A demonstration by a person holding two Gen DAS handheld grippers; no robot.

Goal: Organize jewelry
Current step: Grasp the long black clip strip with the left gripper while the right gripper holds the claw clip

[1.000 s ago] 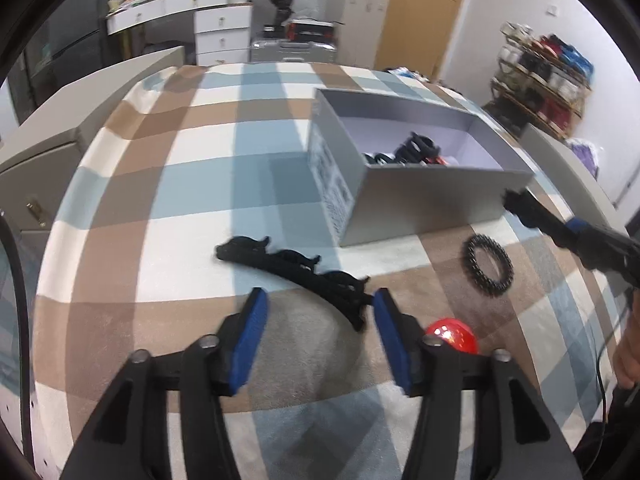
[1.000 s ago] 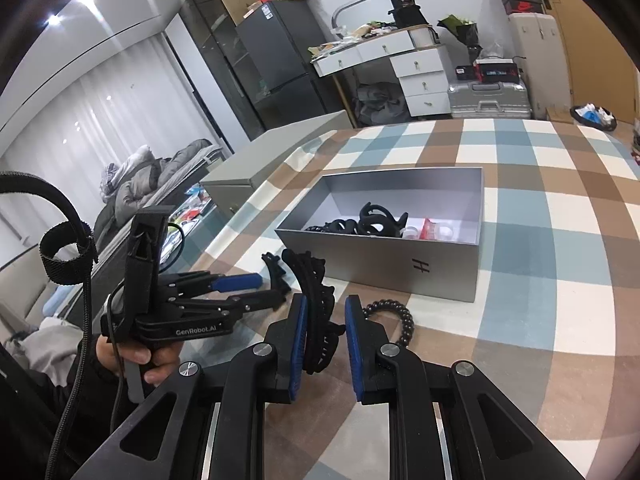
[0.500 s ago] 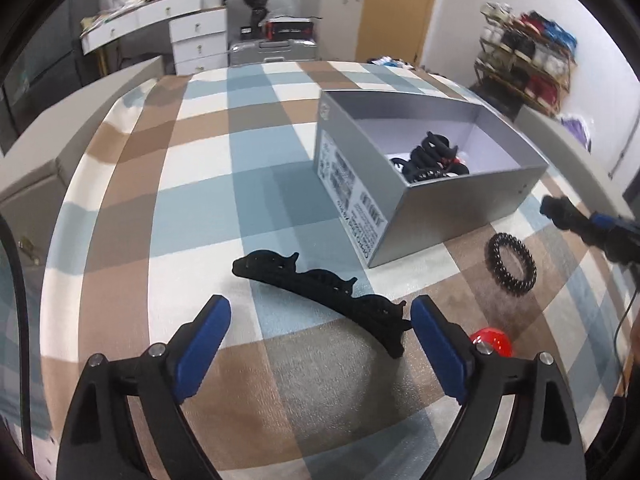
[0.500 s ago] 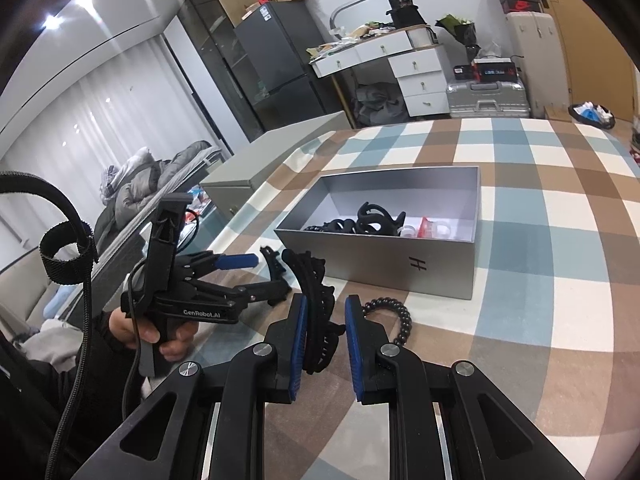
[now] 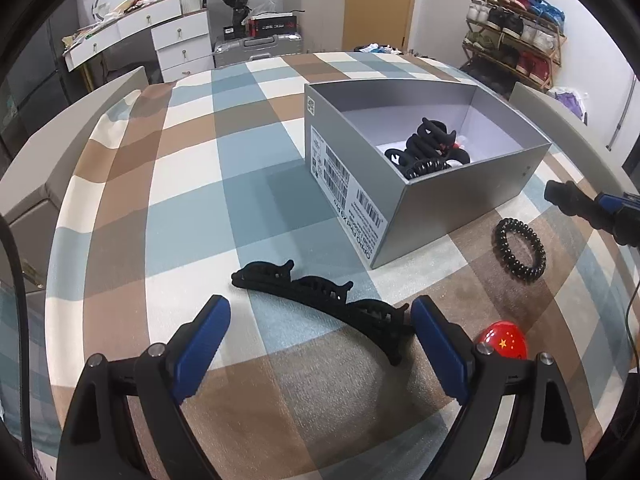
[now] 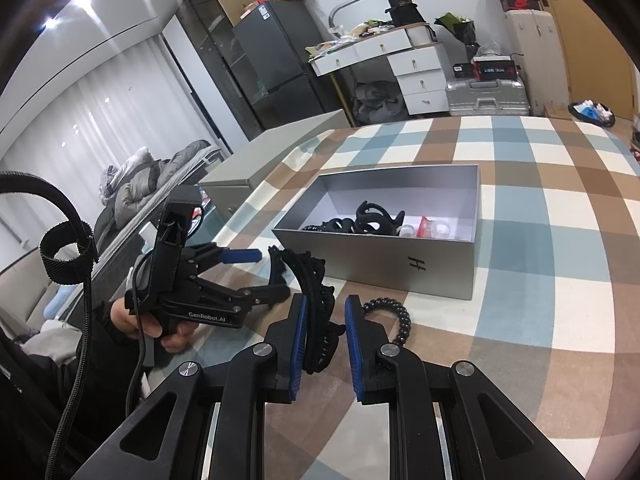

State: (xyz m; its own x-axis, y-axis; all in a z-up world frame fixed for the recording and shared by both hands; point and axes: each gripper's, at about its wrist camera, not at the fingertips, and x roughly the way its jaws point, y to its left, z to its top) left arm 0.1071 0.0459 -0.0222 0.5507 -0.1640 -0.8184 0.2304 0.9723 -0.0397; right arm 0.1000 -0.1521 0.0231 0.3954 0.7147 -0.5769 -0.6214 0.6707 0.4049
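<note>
A long black hair clip (image 5: 320,296) lies on the checked tablecloth in front of the open grey box (image 5: 472,196), which holds several black hair ties and clips (image 5: 428,152). My left gripper (image 5: 320,320) is open just behind the clip, its pads either side of it. In the right wrist view the same clip (image 6: 316,300) lies between the pads of my right gripper (image 6: 326,344), which stand a little apart and do not grip it. A black beaded bracelet (image 5: 520,248) lies right of the clip, and shows too in the right wrist view (image 6: 392,316). A red ball (image 5: 504,340) sits near my left gripper.
The grey box (image 6: 384,260) stands mid-table. A grey box lid (image 6: 272,160) sits off the table's far left edge. My left gripper (image 6: 236,276) and the hand holding it show in the right wrist view. White drawers and a suitcase stand beyond the table.
My left gripper has opened wide and pulled back and up from the clip. My right gripper's pads have opened slightly around the clip.
</note>
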